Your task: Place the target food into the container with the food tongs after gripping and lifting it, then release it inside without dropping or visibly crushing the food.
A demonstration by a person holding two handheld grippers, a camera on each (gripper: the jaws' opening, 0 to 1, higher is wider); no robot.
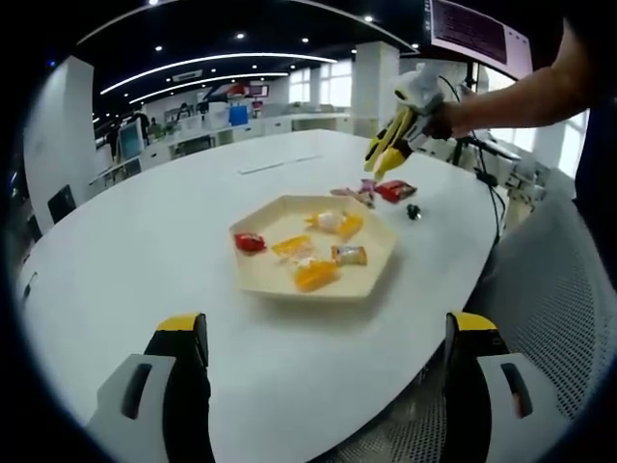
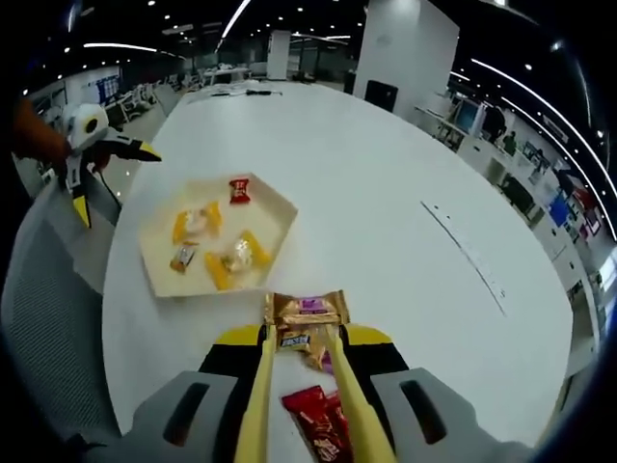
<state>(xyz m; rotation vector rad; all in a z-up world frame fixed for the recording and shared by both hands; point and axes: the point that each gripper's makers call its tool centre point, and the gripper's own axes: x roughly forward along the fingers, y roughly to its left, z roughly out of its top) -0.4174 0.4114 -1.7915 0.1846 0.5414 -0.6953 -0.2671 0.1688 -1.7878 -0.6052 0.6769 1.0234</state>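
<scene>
White office worktop (image 2: pixel 386 193). Right gripper (image 2: pixel 301 340) clenched on yellow tongs (image 2: pixel 258 405), tips pinching gold-wrapped candy (image 2: pixel 307 311); left gripper (image 1: pixel 328 338) released. Lift stage; next, carry forward-left to hexagonal tray (image 2: pixel 275 217), release gently.

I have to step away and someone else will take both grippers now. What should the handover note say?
Left gripper: open, empty, hovering over the table's near edge, short of the tray.
Right gripper: shut on the tongs, whose tips are at a gold-wrapped snack on the table; whether they grip it is unclear. Red packets lie beside it.
Tray: holds several wrapped snacks already.
Left to do: grip and lift the gold snack gently, carry it to the tray, release inside; red packets probably follow.
</scene>
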